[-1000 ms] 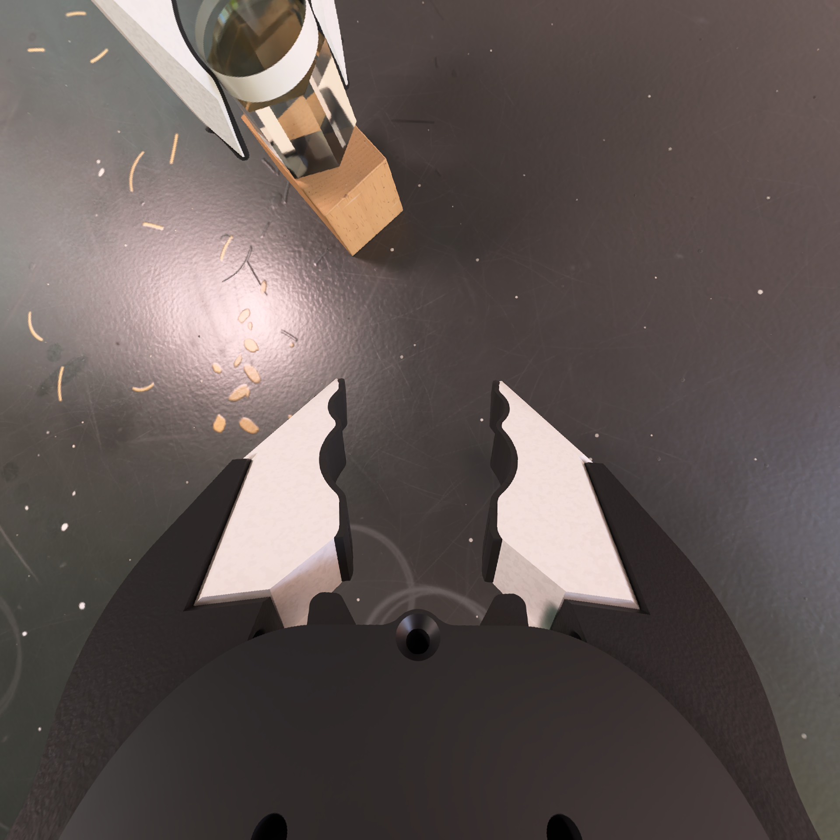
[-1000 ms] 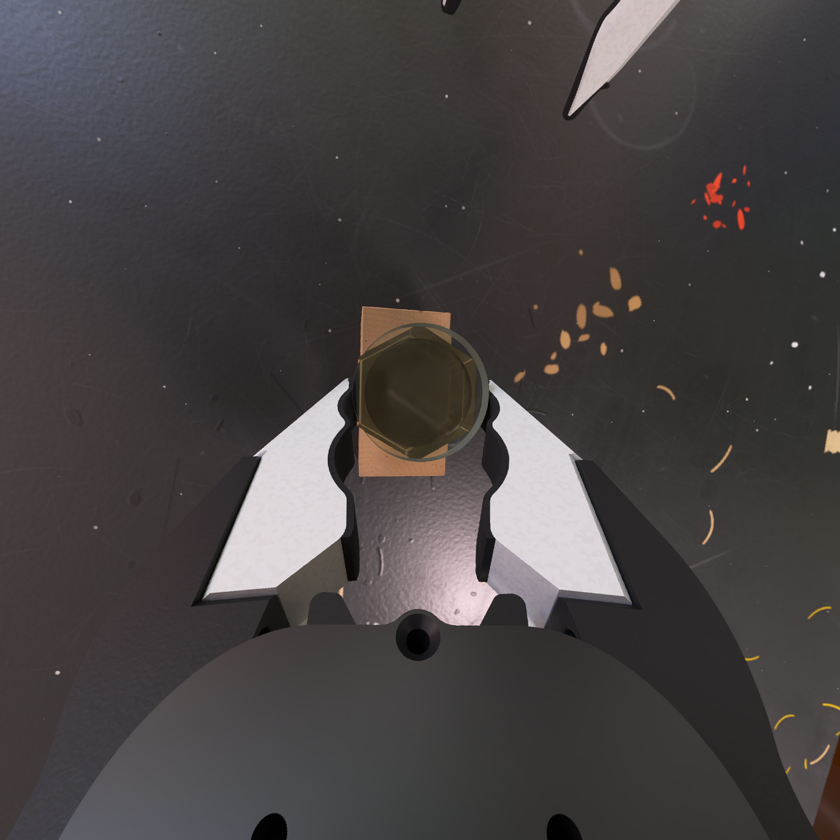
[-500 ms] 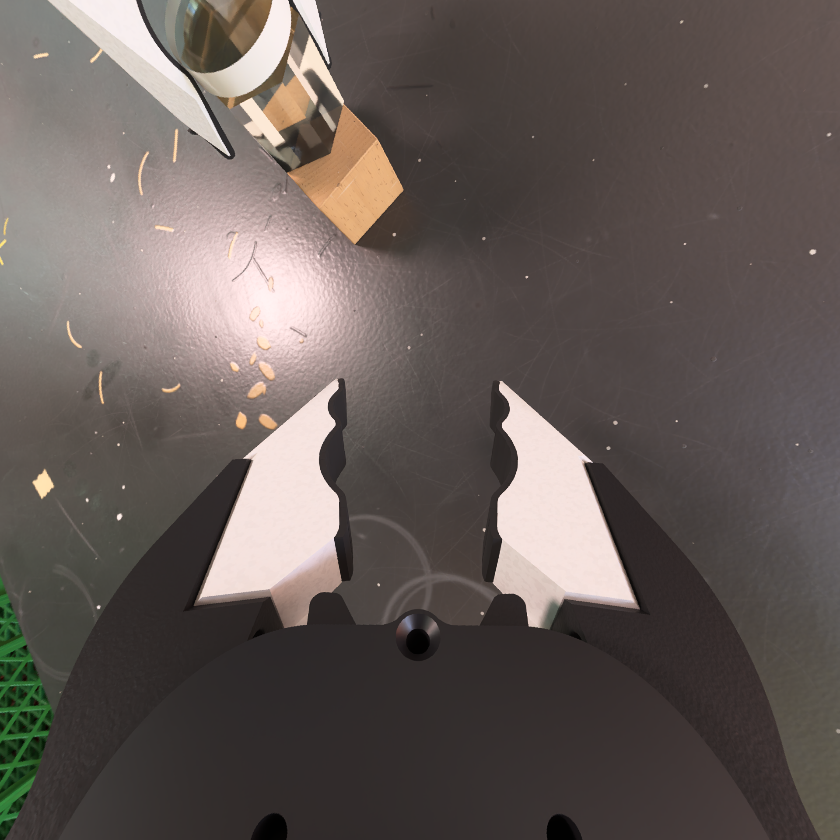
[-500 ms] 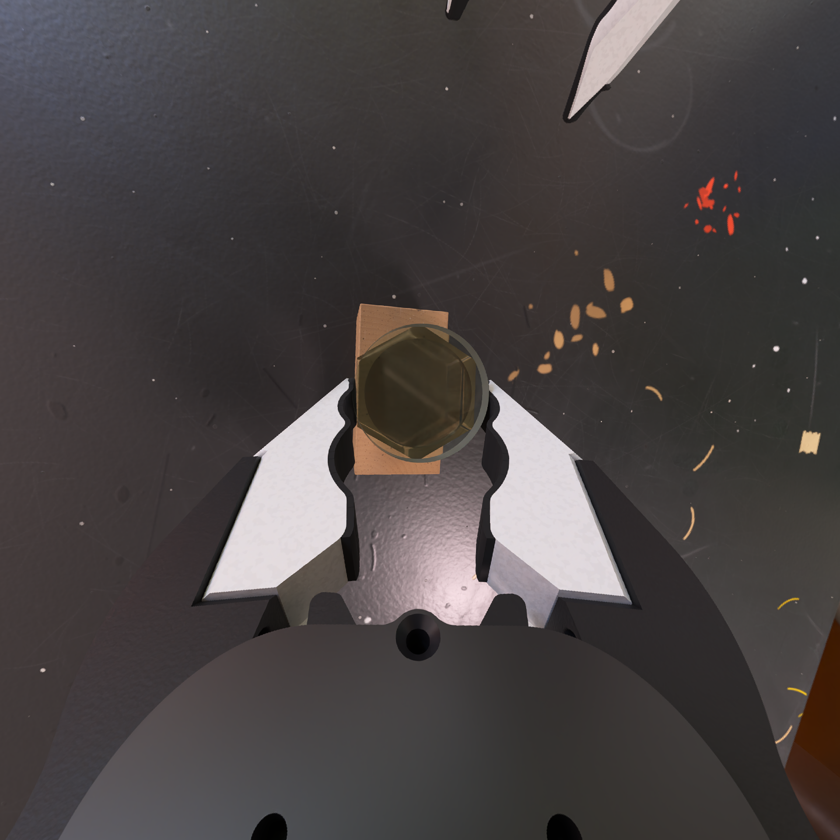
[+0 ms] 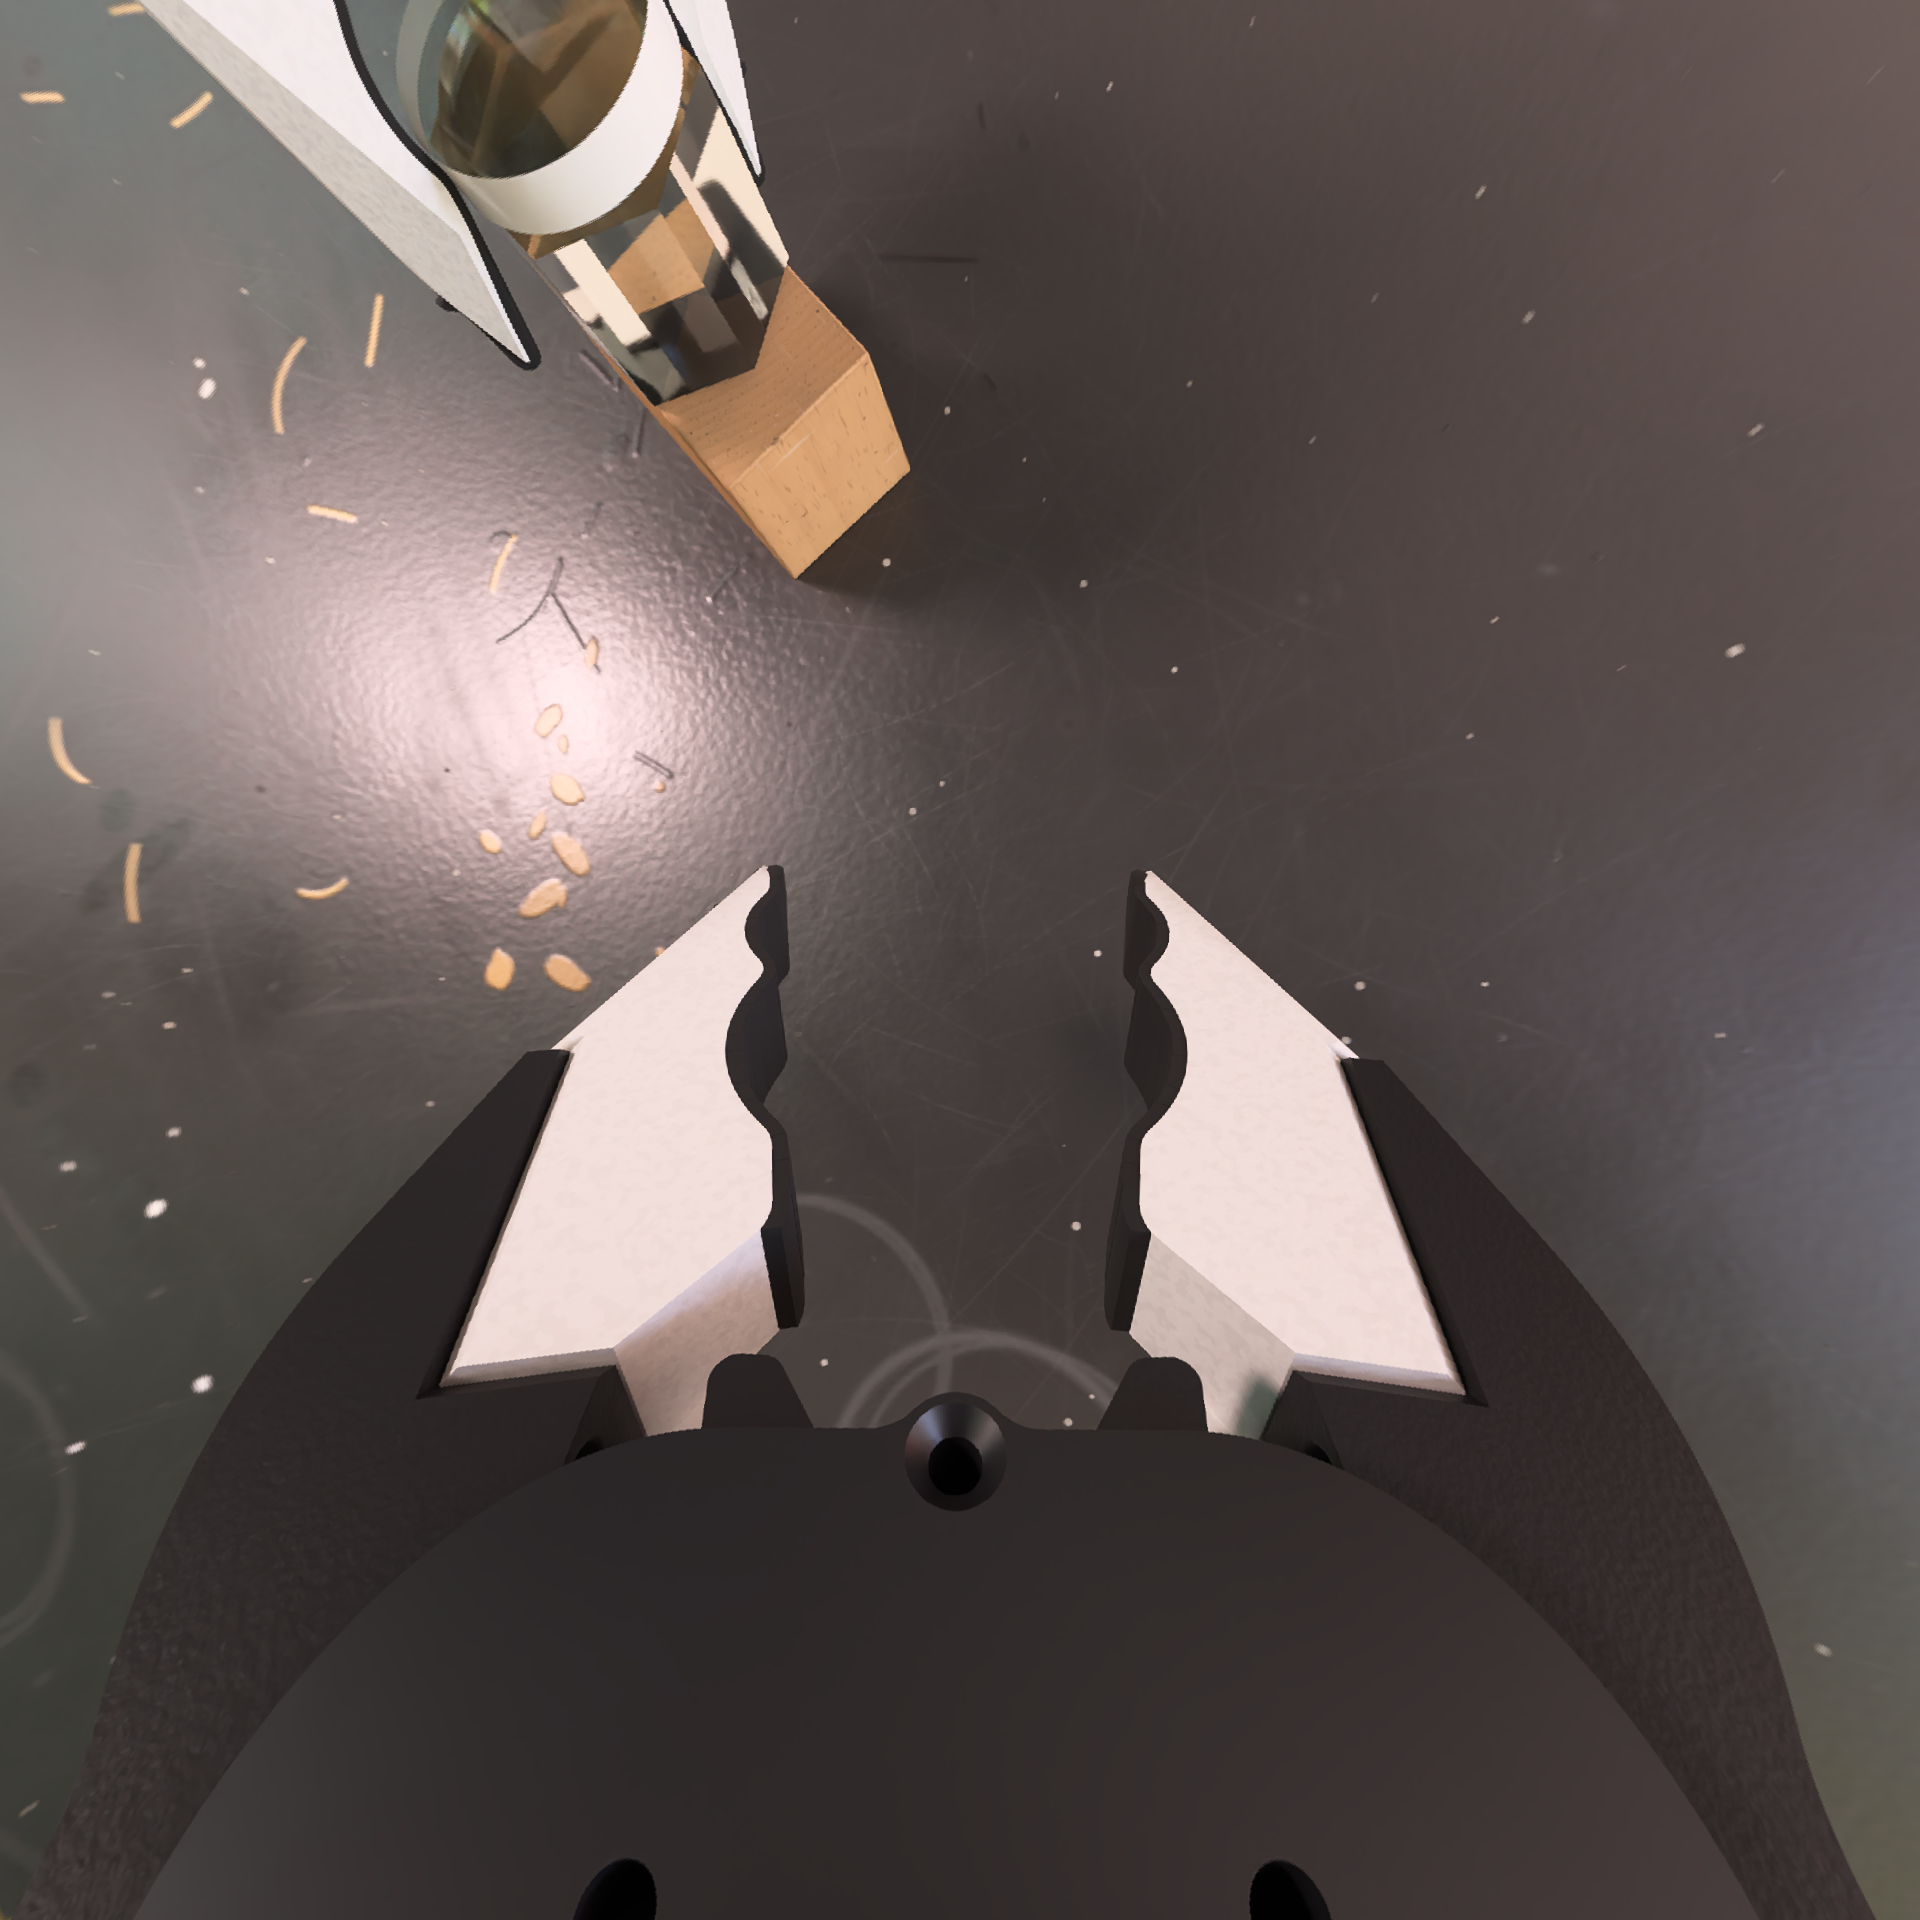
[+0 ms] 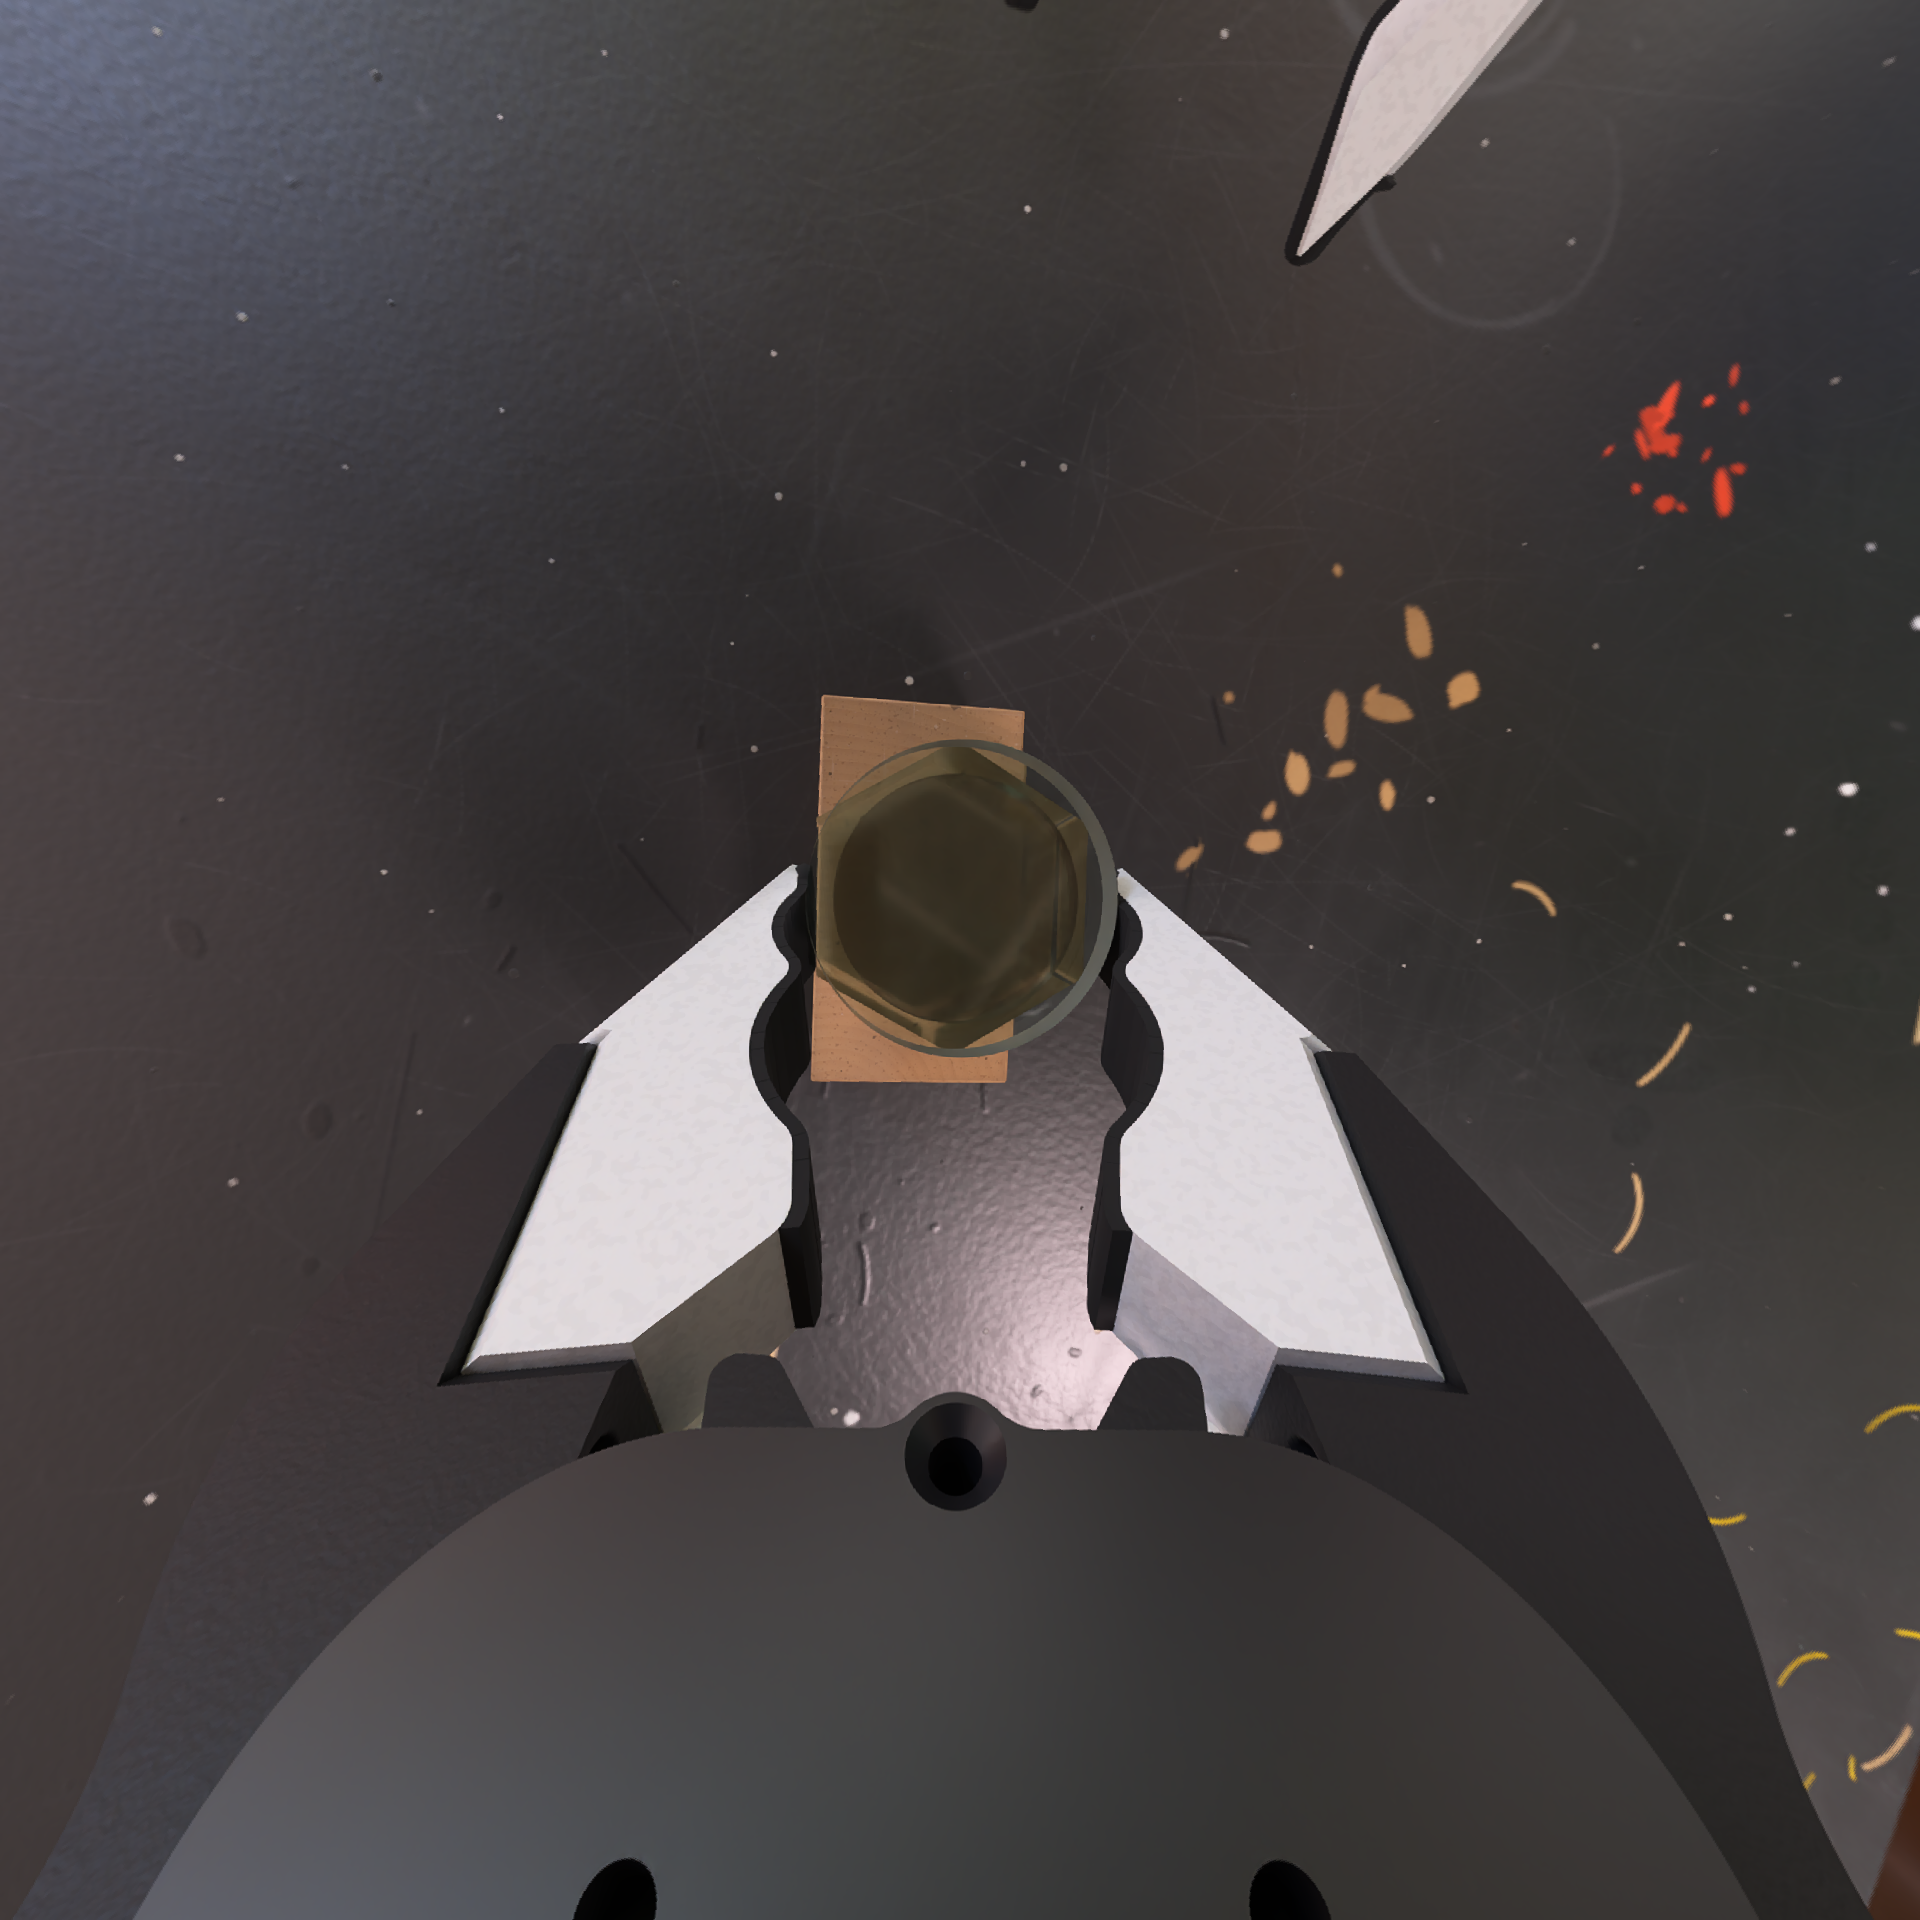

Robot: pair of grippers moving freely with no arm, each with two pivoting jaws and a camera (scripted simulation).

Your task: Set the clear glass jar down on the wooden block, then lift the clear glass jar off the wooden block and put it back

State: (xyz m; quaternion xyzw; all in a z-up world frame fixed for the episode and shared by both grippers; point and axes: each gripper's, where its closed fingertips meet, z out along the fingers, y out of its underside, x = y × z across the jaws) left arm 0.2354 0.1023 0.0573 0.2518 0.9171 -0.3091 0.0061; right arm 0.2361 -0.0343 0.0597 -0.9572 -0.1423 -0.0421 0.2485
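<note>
The clear glass jar (image 6: 956, 899), six-sided below a round rim, stands upright between my right gripper's (image 6: 958, 883) fingertips, which are shut on its rim. Seen from above, it covers most of the wooden block (image 6: 914, 727), which stands on the dark table. In the left wrist view the jar (image 5: 644, 281) is at the top left, and its base sits at the top face of the block (image 5: 821, 457); I cannot tell whether they touch. The right gripper's white fingers (image 5: 395, 177) flank it there. My left gripper (image 5: 956, 894) is open and empty, well short of the block.
Tan crumbs (image 5: 551, 894) and thin shavings lie on the dark scratched table (image 5: 1351, 623) left of my left gripper. Red specks (image 6: 1683, 447) lie at the far right. The left gripper's white fingertip (image 6: 1382, 135) shows at the top. A brown object (image 6: 1907, 1849) is at the lower right edge.
The right gripper keeps its hold on the jar over the block, and the jar has turned slightly. The left gripper drifted to the left and came back. Its jaws stay open.
</note>
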